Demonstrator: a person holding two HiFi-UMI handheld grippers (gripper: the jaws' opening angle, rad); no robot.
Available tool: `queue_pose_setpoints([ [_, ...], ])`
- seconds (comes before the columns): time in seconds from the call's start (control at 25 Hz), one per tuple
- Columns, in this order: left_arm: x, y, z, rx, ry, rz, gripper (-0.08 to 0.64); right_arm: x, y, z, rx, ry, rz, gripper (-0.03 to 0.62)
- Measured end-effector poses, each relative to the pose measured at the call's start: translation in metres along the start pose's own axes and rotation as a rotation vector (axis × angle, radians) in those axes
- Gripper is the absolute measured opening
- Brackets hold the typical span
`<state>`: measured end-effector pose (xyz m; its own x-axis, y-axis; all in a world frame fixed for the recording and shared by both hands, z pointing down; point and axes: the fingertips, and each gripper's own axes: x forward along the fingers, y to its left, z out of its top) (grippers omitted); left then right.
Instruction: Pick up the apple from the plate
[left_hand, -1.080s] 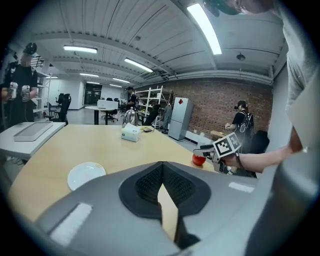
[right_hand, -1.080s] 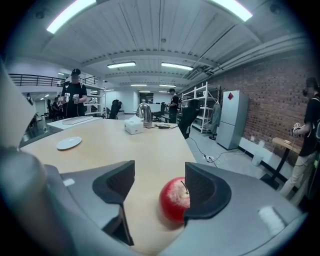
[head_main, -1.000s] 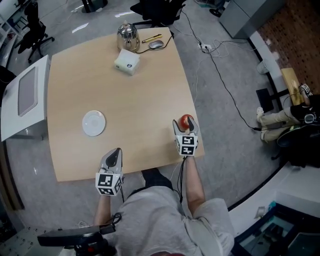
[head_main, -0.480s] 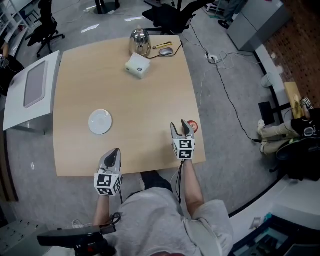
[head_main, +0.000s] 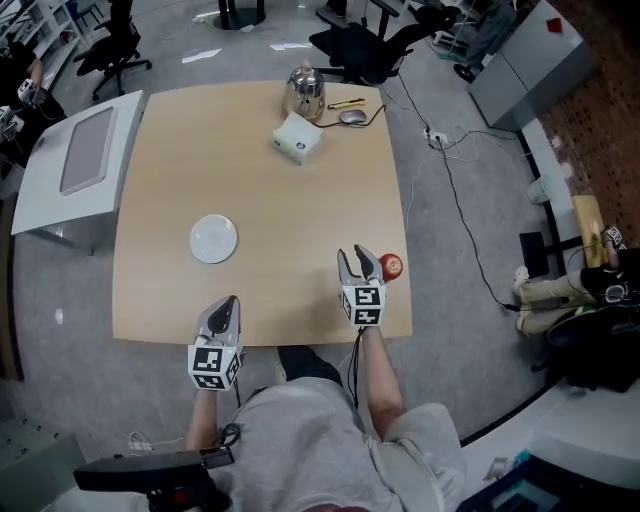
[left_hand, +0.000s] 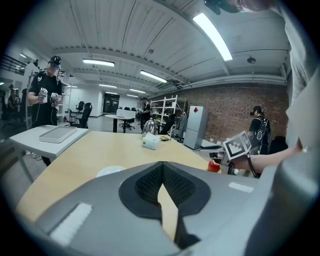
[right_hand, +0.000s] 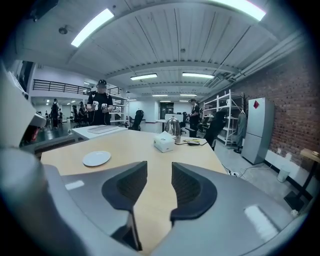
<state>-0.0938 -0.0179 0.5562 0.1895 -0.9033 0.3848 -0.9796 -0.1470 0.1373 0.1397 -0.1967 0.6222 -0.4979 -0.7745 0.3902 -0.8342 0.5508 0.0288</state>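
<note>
The red apple lies on the bare wooden table near its right edge, not on the plate. The white plate sits empty at the left middle. My right gripper is just left of the apple and apart from it. Its jaws have just been closing; they stand open with nothing between them. My left gripper hovers at the table's front edge, shut and empty. The left gripper view shows the apple and the plate; the right gripper view shows the plate.
At the table's far end stand a white box, a metal kettle, a mouse and a yellow pen. A white side table with a grey tray adjoins the left. Cables run across the floor at right.
The apple was at the right gripper's fingertips; now it lies free on the table, and the gripper has drawn back and left with narrower jaws. The left gripper has shifted slightly.
</note>
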Motion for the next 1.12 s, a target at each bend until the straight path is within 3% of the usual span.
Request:
queue_pose_setpoints([
  [1.12,-0.068,0.058,0.006,-0.063,-0.101,0.206,0.020,0.022,0.107,0.065,-0.086,-0.119,0.196,0.023],
])
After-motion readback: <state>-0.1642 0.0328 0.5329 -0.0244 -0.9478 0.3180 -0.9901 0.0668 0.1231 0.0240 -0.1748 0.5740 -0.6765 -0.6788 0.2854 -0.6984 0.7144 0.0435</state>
